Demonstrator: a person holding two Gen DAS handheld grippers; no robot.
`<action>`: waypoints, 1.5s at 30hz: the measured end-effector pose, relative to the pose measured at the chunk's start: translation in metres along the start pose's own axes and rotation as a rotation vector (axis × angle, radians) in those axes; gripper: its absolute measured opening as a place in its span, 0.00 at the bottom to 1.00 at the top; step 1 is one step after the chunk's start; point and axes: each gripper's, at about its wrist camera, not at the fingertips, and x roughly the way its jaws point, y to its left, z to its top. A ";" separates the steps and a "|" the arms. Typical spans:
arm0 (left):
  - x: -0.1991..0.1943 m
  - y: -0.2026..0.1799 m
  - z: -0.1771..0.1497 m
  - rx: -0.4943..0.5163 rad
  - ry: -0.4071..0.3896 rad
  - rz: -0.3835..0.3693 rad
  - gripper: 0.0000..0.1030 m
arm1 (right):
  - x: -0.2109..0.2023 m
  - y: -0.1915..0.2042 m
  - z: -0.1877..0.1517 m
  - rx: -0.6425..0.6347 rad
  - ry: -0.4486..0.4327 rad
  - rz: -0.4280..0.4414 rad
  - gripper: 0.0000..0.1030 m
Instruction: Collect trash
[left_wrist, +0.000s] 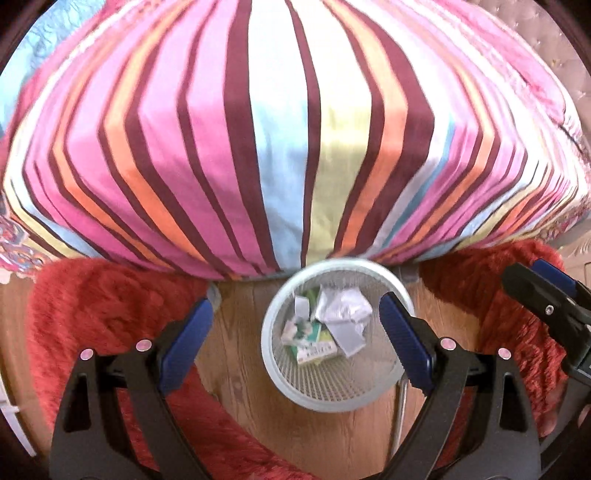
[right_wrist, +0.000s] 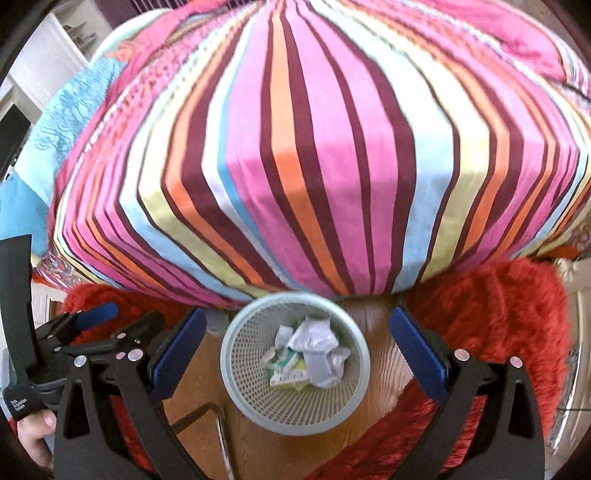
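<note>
A pale round mesh waste basket (left_wrist: 334, 404) (right_wrist: 295, 424) stands on the wooden floor at the foot of a bed. In it lie crumpled white paper (left_wrist: 343, 308) (right_wrist: 316, 343) and a green-and-white carton (left_wrist: 317, 350) (right_wrist: 288, 376). My left gripper (left_wrist: 295, 334) hangs above the basket, open, with nothing between its blue pads (left_wrist: 186, 343). My right gripper (right_wrist: 299, 345) is beside it, also open and empty over the basket. Each gripper shows in the other's view: the right one (left_wrist: 535, 277) at the right edge, the left one (right_wrist: 122, 317) at the left edge.
A bed with a pink, maroon and orange striped cover (left_wrist: 280, 129) (right_wrist: 314, 147) fills the upper half. A red shaggy rug (left_wrist: 110, 295) (right_wrist: 491, 314) flanks the basket on both sides. A thin metal rod (left_wrist: 400, 410) (right_wrist: 221, 428) lies on the floor. A hand (right_wrist: 37, 428) grips the left handle.
</note>
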 end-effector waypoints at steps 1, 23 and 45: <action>-0.006 0.000 0.002 -0.003 -0.024 -0.006 0.86 | -0.005 0.001 0.002 -0.006 -0.020 -0.002 0.92; -0.113 0.000 0.034 -0.017 -0.341 0.053 0.86 | -0.085 0.013 0.033 -0.074 -0.333 -0.008 0.93; -0.151 -0.008 0.069 0.028 -0.467 0.029 0.86 | -0.105 0.024 0.065 -0.098 -0.422 0.017 0.93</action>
